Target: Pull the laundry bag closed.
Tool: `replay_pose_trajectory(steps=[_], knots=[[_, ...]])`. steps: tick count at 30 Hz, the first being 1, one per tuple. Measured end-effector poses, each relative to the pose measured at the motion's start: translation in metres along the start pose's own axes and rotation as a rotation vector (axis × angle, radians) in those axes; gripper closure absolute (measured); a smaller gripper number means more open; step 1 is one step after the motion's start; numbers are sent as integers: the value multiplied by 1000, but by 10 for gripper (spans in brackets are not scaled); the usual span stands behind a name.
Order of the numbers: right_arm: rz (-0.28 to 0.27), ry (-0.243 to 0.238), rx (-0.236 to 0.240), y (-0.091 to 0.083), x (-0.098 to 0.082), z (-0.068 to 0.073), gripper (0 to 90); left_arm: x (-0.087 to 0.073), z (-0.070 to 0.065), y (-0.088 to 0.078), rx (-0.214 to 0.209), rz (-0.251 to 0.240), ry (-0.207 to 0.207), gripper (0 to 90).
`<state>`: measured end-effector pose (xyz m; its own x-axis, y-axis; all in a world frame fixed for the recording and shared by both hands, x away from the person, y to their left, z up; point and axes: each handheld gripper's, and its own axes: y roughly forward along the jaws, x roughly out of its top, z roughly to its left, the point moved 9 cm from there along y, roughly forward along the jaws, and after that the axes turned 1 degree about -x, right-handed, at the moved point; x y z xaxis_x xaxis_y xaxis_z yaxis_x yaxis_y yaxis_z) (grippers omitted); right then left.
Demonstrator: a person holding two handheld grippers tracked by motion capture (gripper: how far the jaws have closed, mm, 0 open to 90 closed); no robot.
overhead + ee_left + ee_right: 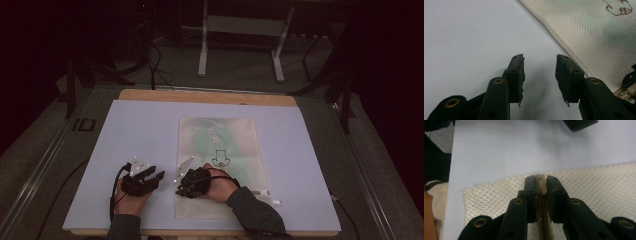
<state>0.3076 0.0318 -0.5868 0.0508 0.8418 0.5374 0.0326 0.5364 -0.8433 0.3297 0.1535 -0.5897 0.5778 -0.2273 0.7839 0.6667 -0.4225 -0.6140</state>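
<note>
The right gripper [541, 185] is clamped on the zip pull [541, 184] of the mesh bag [220, 150], near the bag's near left corner. The left gripper [539, 72] stands open and empty just left of the bag, over the pale worktop [140, 135].

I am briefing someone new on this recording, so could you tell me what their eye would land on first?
First, the cream mesh bag lying flat on the pale blue mat, with a small dark drawing printed near its middle. Next, the right gripper at the bag's near left corner, its jaws shut on the tan zipper pull. The left gripper rests just left of the bag, jaws open with nothing between them.
</note>
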Motion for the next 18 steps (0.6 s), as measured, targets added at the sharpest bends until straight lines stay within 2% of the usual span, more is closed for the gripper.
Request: replay_pose_trajectory(steps=[10,12,18], knots=[[-6,2,5,2,-5,1,818,0,-8,0,-30,4,13,603],[-8,0,1,2,-5,1,818,0,-11,0,-42,6,22,650],[-12,1,3,2,-6,1,818,2,-25,-3,-129,-13,43,855]])
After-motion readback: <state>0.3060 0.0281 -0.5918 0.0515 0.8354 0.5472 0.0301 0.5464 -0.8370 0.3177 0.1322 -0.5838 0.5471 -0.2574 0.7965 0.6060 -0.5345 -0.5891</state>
